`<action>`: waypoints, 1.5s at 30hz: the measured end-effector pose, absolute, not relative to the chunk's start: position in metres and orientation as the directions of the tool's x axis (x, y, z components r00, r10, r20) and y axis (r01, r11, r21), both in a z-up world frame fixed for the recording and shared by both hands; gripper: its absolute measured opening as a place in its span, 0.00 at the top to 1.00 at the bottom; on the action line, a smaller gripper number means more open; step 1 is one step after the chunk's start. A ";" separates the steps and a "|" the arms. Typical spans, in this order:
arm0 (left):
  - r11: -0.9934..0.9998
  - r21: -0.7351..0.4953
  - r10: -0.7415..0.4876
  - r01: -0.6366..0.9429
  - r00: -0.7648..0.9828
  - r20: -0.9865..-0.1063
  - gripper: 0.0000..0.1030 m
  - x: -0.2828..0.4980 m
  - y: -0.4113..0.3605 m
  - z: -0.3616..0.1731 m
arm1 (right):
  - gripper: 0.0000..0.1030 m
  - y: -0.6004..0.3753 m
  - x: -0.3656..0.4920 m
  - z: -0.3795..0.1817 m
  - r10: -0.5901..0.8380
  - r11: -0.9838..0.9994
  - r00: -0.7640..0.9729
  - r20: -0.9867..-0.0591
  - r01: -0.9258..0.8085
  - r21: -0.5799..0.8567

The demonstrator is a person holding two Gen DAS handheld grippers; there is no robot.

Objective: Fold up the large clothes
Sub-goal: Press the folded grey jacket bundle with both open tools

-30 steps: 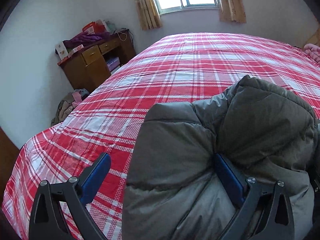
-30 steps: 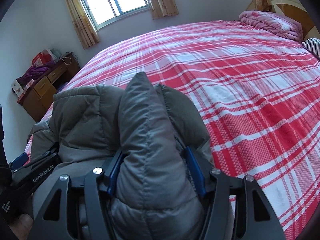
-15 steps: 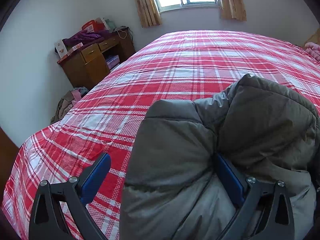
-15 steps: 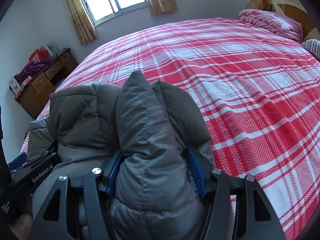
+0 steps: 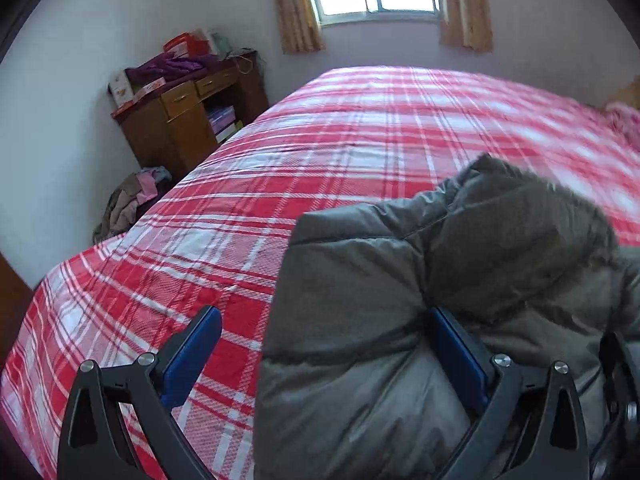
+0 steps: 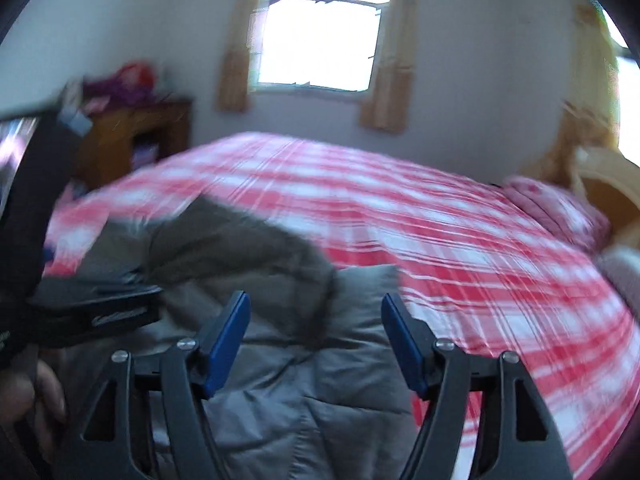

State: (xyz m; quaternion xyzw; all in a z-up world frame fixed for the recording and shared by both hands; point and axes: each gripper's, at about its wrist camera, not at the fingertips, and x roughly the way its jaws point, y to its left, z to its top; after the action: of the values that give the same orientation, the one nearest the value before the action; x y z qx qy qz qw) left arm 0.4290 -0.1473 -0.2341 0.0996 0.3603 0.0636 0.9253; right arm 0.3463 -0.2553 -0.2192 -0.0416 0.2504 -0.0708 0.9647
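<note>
A grey padded jacket [image 5: 420, 320] lies bunched on the red plaid bed [image 5: 280, 184]. My left gripper [image 5: 324, 356] is open wide; its right finger [image 5: 456, 356] presses into a fold of the jacket and its left finger [image 5: 192, 356] is over the bedspread. In the right wrist view the jacket [image 6: 288, 304] lies low under my right gripper [image 6: 316, 340], which is open with nothing between its blue pads. The left gripper's black body [image 6: 80, 312] shows at the left of that view. The right view is blurred by motion.
A wooden desk [image 5: 188, 116] with boxes and purple clothes stands by the wall left of the bed. A pile of clothes [image 5: 128, 200] lies on the floor beside it. A pink folded blanket [image 6: 556, 208] and a headboard [image 6: 608, 184] are at the bed's right end.
My right gripper has let go of the jacket fold, opened and lifted away fast. The jacket has dropped lower on the bed. The left gripper has barely moved.
</note>
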 end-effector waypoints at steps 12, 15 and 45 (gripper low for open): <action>0.984 0.170 0.158 -0.054 0.709 -0.687 0.01 0.438 -0.143 -0.253 | 0.29 -0.293 0.380 -0.258 -0.066 0.994 0.775 -0.629 0.105 0.024; 0.980 0.188 0.177 -0.063 0.708 -0.684 0.01 0.440 -0.144 -0.255 | 0.29 -0.300 0.382 -0.261 -0.025 0.993 0.759 -0.651 0.092 0.070; 0.970 0.237 0.210 -0.058 0.692 -0.691 0.01 0.446 -0.149 -0.264 | 0.24 -0.291 0.387 -0.270 -0.049 0.992 0.708 -0.704 0.115 0.047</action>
State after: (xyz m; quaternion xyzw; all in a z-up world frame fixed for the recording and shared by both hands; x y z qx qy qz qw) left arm 0.4459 -0.1489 -0.2644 0.0988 0.3855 0.0731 0.9145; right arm 0.3870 -0.2909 -0.2696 0.0437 0.3793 -0.0445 0.9232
